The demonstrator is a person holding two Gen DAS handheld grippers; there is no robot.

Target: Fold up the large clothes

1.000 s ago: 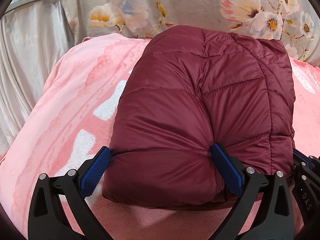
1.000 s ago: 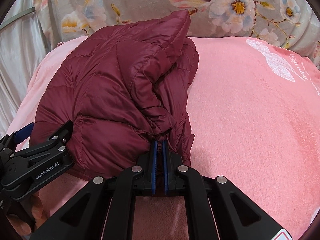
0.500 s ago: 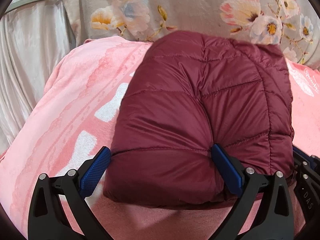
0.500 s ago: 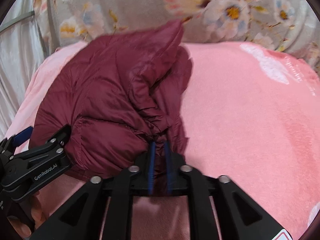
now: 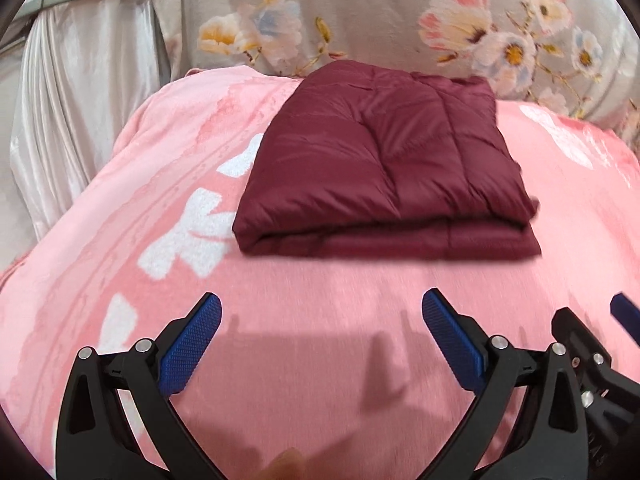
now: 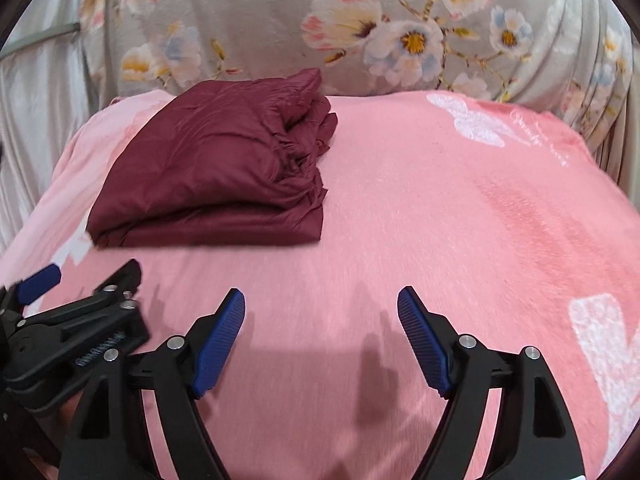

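Now that both grippers are backing off, the jacket [image 5: 384, 168] is sitting folded on the bed [image 5: 320, 340], well ahead of the fingers. Right gripper [image 6: 320, 340] was just opening, left gripper [image 5: 320, 344] also released w/ nothing between; fold's prob done.

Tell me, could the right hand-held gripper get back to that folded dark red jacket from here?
Probably yes. The right hand-held gripper is open and empty, and only bare pink blanket lies between it and the jacket, which sits ahead and to its left.
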